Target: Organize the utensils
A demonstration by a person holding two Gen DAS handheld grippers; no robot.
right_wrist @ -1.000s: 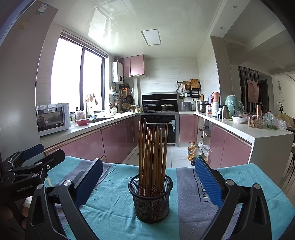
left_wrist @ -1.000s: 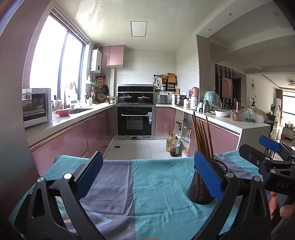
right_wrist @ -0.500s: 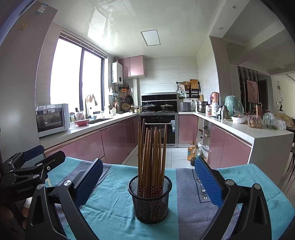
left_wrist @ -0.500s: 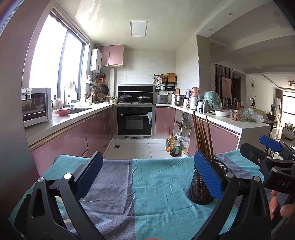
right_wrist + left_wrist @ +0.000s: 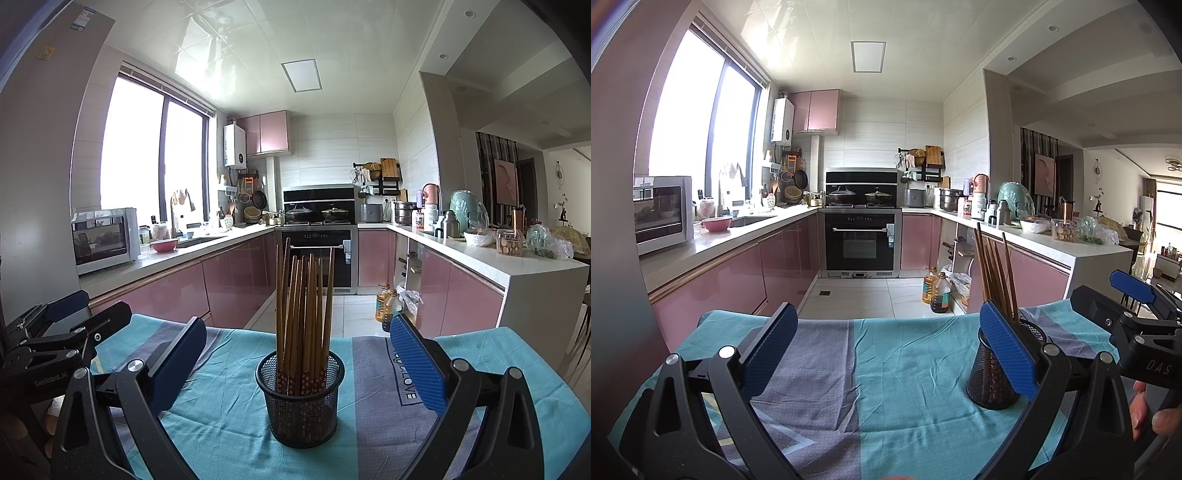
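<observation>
A teal and grey cloth (image 5: 229, 417) is covering the counter. The left gripper (image 5: 886, 350) is hovering over the cloth with its jaws wide, holding nothing. The right gripper (image 5: 295, 365) is also keeping its jaws wide, empty, facing the black mesh holder (image 5: 300, 397). The holder is standing upright on the cloth. Wooden chopsticks (image 5: 303, 310) are standing inside it, leaning slightly.
</observation>
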